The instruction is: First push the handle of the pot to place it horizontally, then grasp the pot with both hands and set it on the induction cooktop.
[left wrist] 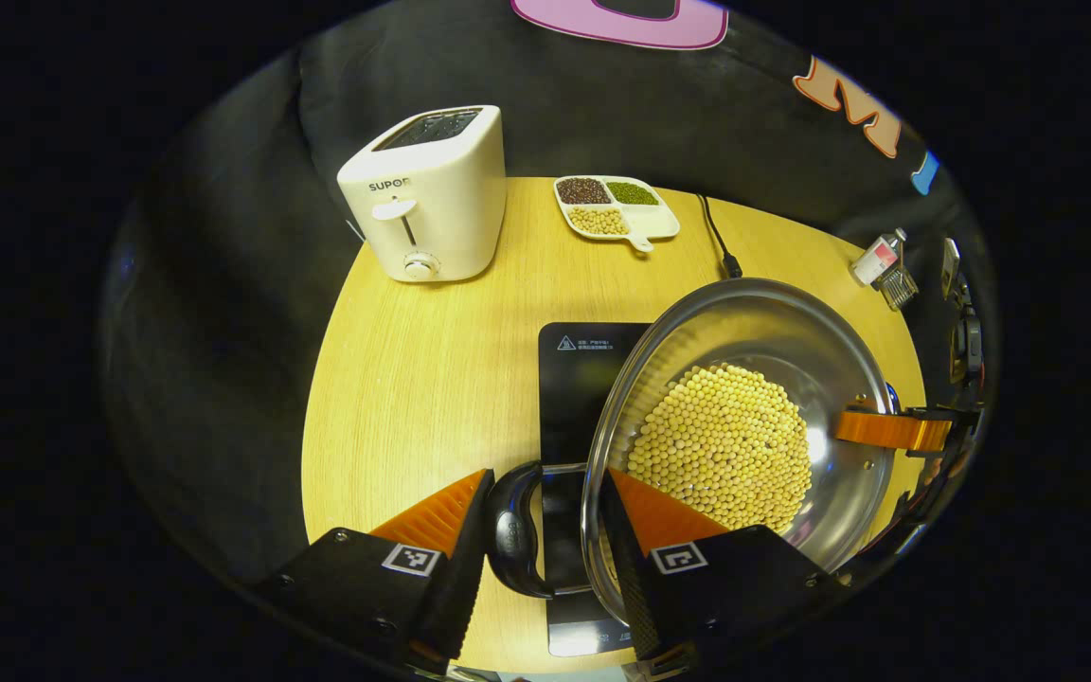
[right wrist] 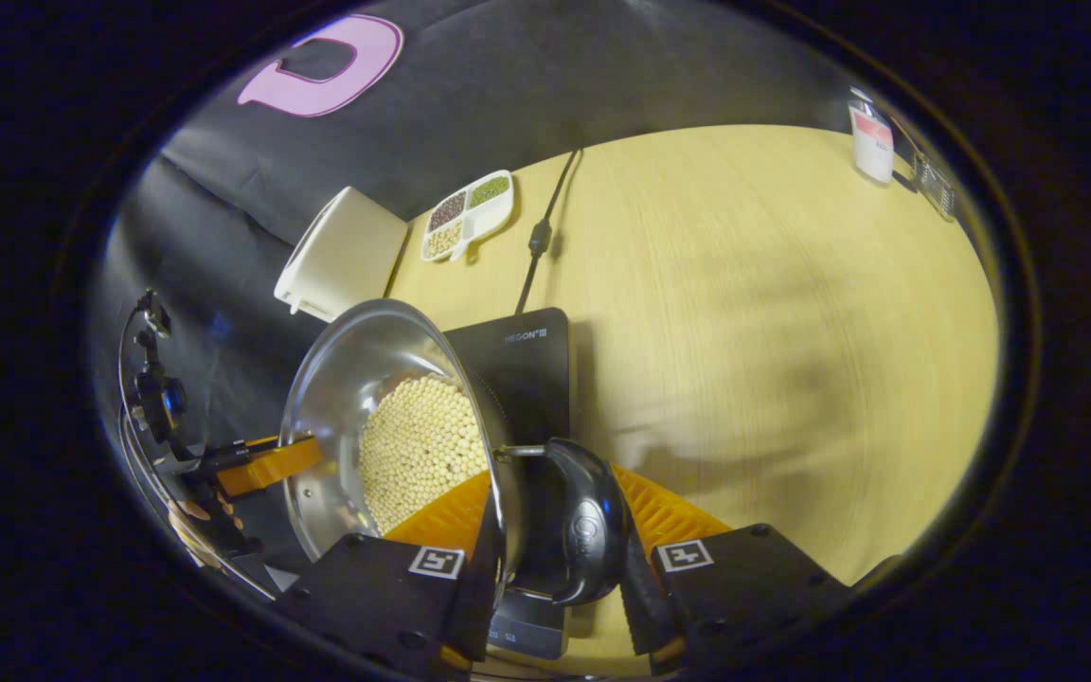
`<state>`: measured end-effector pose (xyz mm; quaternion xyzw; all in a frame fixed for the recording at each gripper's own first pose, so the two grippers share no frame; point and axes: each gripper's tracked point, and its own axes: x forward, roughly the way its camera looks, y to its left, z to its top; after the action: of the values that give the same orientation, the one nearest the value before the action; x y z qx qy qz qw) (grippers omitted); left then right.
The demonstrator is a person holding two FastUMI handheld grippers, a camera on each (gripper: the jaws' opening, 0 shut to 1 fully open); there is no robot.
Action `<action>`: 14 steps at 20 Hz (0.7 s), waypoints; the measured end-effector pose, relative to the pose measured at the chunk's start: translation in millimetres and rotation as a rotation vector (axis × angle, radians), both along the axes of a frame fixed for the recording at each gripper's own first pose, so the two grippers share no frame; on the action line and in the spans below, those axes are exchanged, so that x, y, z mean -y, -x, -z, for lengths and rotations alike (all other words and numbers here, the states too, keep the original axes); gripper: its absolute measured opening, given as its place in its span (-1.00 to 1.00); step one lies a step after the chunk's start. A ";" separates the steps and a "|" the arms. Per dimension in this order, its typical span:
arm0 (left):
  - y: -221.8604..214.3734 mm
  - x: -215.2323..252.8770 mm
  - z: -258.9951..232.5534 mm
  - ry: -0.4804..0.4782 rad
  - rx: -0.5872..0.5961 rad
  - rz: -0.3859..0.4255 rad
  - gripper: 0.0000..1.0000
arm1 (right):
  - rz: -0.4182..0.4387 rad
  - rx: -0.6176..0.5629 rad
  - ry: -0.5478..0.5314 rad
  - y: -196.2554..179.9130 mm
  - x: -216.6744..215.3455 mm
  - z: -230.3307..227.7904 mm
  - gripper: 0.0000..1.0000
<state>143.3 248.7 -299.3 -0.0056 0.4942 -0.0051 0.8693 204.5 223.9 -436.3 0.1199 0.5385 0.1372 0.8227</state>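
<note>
Left gripper view. The pot (left wrist: 744,426), a steel vessel part-filled with pale round beans (left wrist: 721,445), sits over the right part of the induction cooktop (left wrist: 583,379), which lies on the wooden desk (left wrist: 413,379). The left gripper (left wrist: 545,516) has its jaws on either side of the pot's near black handle (left wrist: 515,530), one finger left of the handle and the other inside the rim; both appear close to the handle, though firm contact cannot be told. Across the pot from the cooktop, the right gripper (left wrist: 896,428) reaches over the far rim. Beyond the cooktop stand a white toaster (left wrist: 427,194) and a divided dish (left wrist: 614,206) of grains, and a power cord (left wrist: 718,237) runs back from it.

Right gripper view. The right gripper (right wrist: 555,526) straddles the pot's (right wrist: 366,398) other black handle (right wrist: 588,530), jaws set apart with the handle and rim between them. The pot overlaps the cooktop's (right wrist: 527,369) left side. Farther left of the cooktop, the left gripper (right wrist: 266,466) meets the opposite rim. A small bottle (right wrist: 872,140) stands far right of the cooktop.
</note>
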 end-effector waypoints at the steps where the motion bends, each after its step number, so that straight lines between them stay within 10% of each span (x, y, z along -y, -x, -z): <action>1: -1.7 -1.3 -4.8 -0.013 0.022 0.003 0.39 | -0.003 0.004 -0.021 0.6 -2.7 -3.1 0.00; 4: -3.1 -3.5 -22.9 -0.043 0.090 0.013 0.79 | -0.001 0.054 -0.026 -1.8 0.1 -10.3 1.00; 14: 5.8 10.2 -98.3 0.001 0.446 -0.125 0.95 | 0.107 0.452 0.010 -15.8 74.6 -126.5 0.83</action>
<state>137.5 238.5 -201.1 -0.0355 0.2885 0.0475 0.9556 220.3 149.3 -309.8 0.1102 0.3339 0.1140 0.9292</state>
